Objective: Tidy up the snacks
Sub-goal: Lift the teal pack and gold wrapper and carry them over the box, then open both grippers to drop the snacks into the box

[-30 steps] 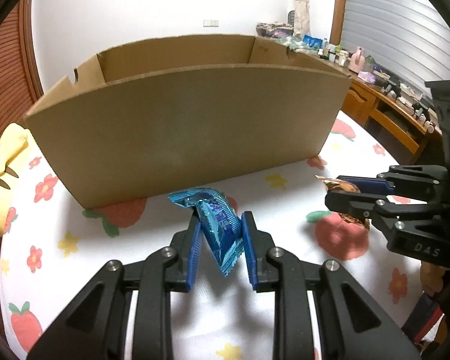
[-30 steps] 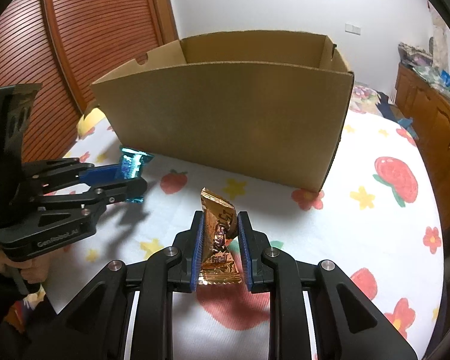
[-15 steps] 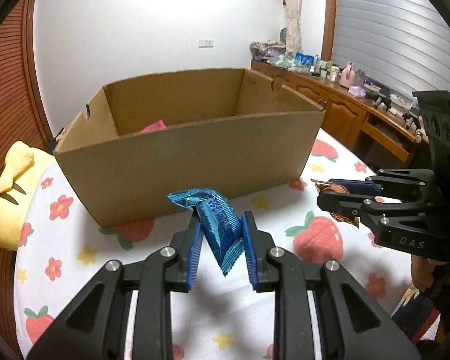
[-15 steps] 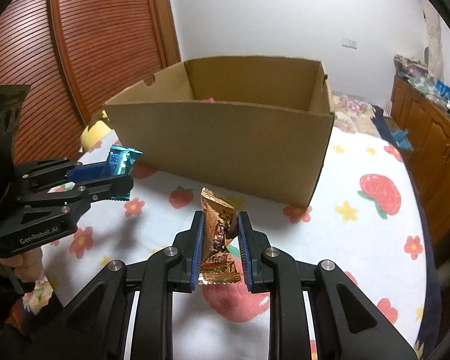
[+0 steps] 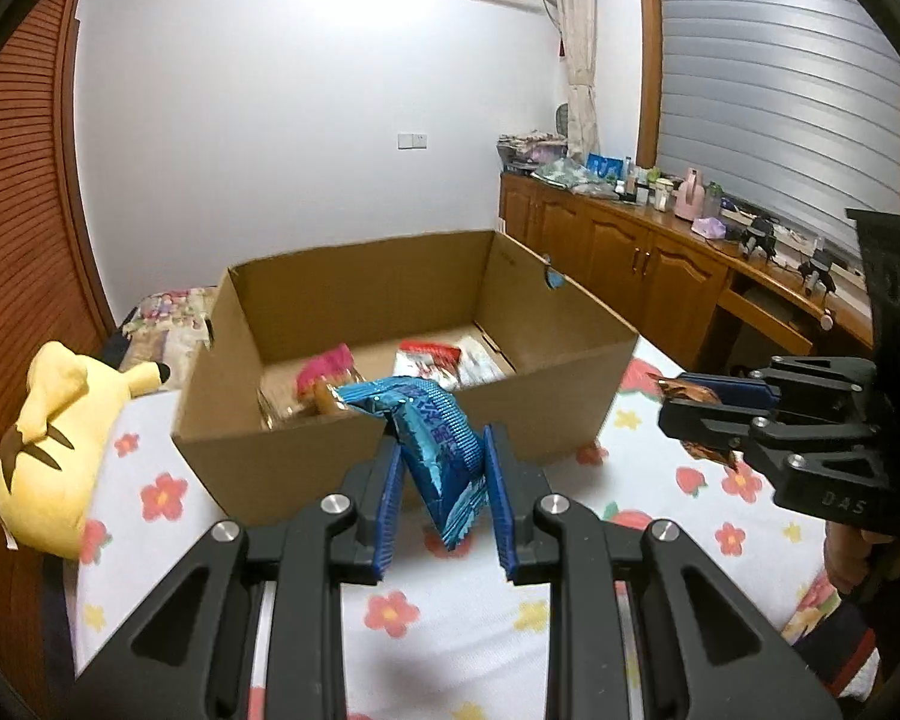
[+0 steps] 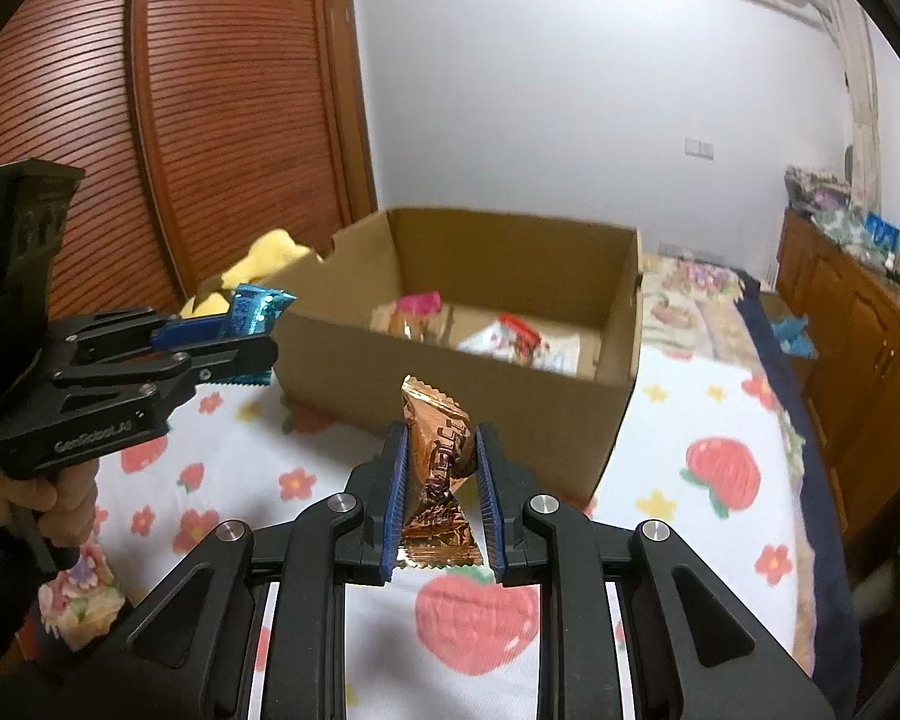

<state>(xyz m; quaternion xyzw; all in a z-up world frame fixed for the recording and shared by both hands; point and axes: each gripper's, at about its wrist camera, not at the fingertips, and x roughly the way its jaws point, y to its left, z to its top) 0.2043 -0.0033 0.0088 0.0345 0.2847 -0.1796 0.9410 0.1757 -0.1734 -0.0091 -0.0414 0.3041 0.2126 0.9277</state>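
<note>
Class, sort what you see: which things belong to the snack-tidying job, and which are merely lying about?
Belongs to the job:
blue snack packet
bronze snack packet
cardboard box
packets already in the box

Lying about:
yellow plush toy
clutter on the sideboard

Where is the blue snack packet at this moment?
The blue snack packet is clamped in the left gripper, held above the flowered sheet just before the near wall of the cardboard box.

Flowered bed (image 5: 462, 612) carries cardboard box (image 5: 306, 468) and yellow plush (image 5: 54, 444)
</note>
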